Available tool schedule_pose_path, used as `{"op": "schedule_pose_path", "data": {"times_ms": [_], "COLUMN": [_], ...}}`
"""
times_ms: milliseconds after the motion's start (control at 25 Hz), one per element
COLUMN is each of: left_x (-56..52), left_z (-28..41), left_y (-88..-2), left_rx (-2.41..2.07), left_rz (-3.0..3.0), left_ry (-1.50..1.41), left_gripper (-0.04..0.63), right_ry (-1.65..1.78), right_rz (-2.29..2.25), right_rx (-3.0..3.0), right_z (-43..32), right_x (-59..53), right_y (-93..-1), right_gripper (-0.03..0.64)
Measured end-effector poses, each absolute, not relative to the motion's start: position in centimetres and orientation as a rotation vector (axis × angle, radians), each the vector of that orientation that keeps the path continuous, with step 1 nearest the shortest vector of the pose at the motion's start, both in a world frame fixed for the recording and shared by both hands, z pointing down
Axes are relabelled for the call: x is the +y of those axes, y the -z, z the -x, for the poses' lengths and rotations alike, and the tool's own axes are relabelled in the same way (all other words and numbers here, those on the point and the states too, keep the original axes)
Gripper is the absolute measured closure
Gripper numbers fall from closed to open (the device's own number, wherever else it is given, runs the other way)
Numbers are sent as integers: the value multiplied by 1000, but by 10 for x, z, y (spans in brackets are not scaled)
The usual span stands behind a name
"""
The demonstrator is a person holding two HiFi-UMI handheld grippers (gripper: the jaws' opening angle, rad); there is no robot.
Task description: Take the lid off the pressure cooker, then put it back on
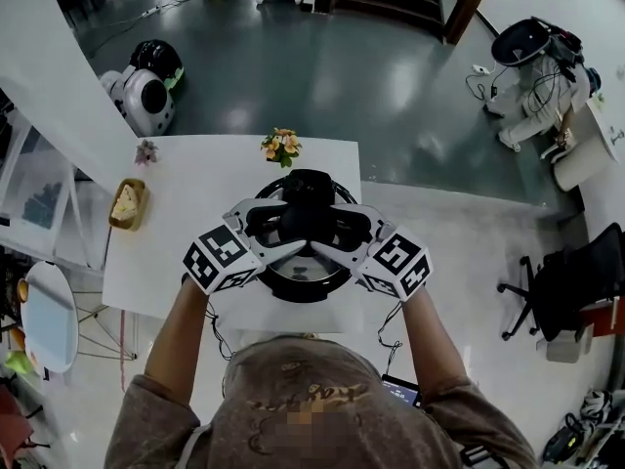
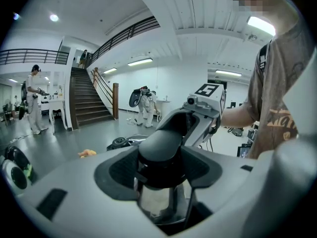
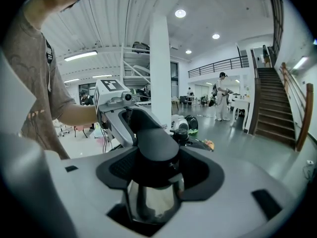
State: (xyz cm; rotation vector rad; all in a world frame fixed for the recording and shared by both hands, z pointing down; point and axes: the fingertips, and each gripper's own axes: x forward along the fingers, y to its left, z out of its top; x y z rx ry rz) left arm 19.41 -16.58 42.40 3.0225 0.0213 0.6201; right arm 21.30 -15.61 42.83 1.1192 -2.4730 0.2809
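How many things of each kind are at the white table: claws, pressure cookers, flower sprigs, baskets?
Claws (left, right): 2
Pressure cooker: 1
Flower sprigs: 2
Basket: 1
Total: 6

1. Lid (image 1: 301, 281): your left gripper (image 1: 278, 234) and right gripper (image 1: 337, 237) cover all but its rim.
2. Yellowish item (image 1: 127, 204) on the table (image 1: 195, 203): too small to identify.
3. Chair (image 1: 571, 281): cut by the right edge.

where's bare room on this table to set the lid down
Bare table between the food basket and the pressure cooker, down to the near-left corner. Crowded: flowers on the far edge, and the cooker fills the right, left gripper and right gripper shut on its lid handle.
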Motion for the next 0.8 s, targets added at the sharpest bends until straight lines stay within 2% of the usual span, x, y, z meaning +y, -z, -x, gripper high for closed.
{"op": "schedule_pose_path", "data": {"times_ms": [320,800], "left_x": [-163,-132], "left_z": [-188,-133], "left_y": [-419,-398], "left_rx": [-142,-542], "left_rz": [-3058,-2974], "left_ry": [-568,-356], "left_gripper": [324,324], "right_ry": [-212,-234], "right_rz": [-1188,-1383], "right_rx": [-2460,-2539], "right_z": [-216,-233], "right_x": [-150,-109], "right_y": [-424,-404], "right_gripper": [348,387]}}
